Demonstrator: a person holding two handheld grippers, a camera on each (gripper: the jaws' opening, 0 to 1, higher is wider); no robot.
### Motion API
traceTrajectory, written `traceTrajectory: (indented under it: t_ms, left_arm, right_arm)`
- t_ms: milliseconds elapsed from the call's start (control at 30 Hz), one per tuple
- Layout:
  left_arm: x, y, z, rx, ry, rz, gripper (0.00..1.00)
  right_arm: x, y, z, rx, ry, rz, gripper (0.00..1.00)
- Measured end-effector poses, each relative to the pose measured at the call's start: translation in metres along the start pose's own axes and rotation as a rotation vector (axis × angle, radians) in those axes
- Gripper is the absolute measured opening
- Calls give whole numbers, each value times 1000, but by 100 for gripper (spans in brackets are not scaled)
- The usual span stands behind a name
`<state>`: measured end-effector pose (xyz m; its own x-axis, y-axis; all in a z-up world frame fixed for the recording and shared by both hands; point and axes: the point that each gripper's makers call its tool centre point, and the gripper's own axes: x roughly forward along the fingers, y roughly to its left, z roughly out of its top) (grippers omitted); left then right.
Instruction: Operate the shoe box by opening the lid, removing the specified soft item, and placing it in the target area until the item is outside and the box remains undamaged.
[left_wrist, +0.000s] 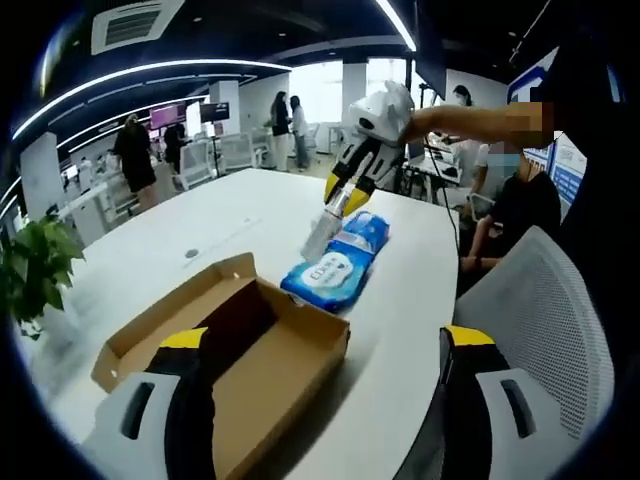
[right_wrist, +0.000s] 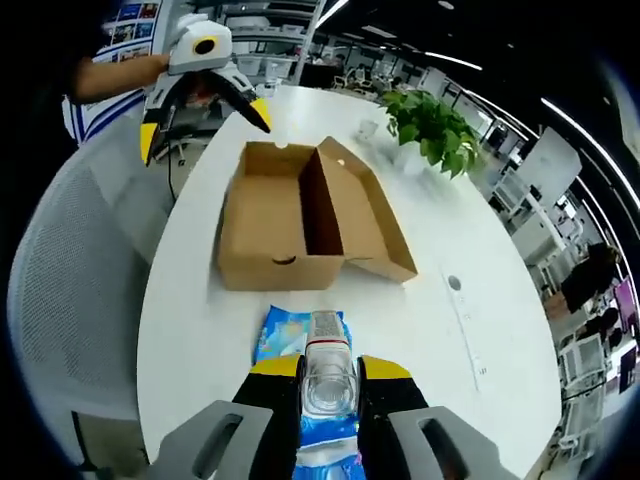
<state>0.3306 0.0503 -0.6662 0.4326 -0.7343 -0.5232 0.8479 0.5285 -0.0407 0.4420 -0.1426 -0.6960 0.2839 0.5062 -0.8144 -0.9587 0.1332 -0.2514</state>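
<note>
As seen from the left gripper view, the shoe box (left_wrist: 235, 350) stands open on the white worktop (left_wrist: 150, 250), its lid folded back flat beside the tray and its brown interior exposed. Just beyond the box, toward the worktop's far rounded edge, lies the soft item, a blue pack of wipes (left_wrist: 340, 260) with a white label. The right gripper (left_wrist: 338, 200), held by a hand reaching in from the worktop's edge, points down at the pack with its yellow-tipped jaws drawn together on a clear plastic piece that touches the pack's top. The left gripper (left_wrist: 330, 345) has its jaws wide apart, one over the box and the other over the near edge of the worktop, and holds nothing. From the right gripper view, the pack of wipes (right_wrist: 300, 350) lies on the worktop (right_wrist: 440, 330) between the box (right_wrist: 300, 215) and the right gripper (right_wrist: 328, 370), outside the box and just clear of its front wall; the clear piece sits pinched between the jaws, over the pack. The left gripper (right_wrist: 205, 105) hangs open above the far edge, behind the box. A potted plant (right_wrist: 435, 125) stands near the far corner, and a mesh chair (right_wrist: 75, 300) sits beside the worktop.
</note>
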Motion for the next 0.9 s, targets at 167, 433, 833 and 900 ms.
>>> traceTrajectory:
  t_ms: [167,433,833,900]
  left_arm:
    - [-8,-1,-6,-11,3,12,98]
    - [-19,-1,-17,-31,19,43,100]
    - [-31,0,-22,-58,10,85,99]
    - [-32,-1,-23,-61,9,88,99]
  right_arm:
    - [5,-12,-11,-18,37,13,16]
    - [16,-25,-24,-40,97,37,16]
    - [36,-48,-44,-98,214,85,16]
    - [39,-51,-46,-109,233,95,16]
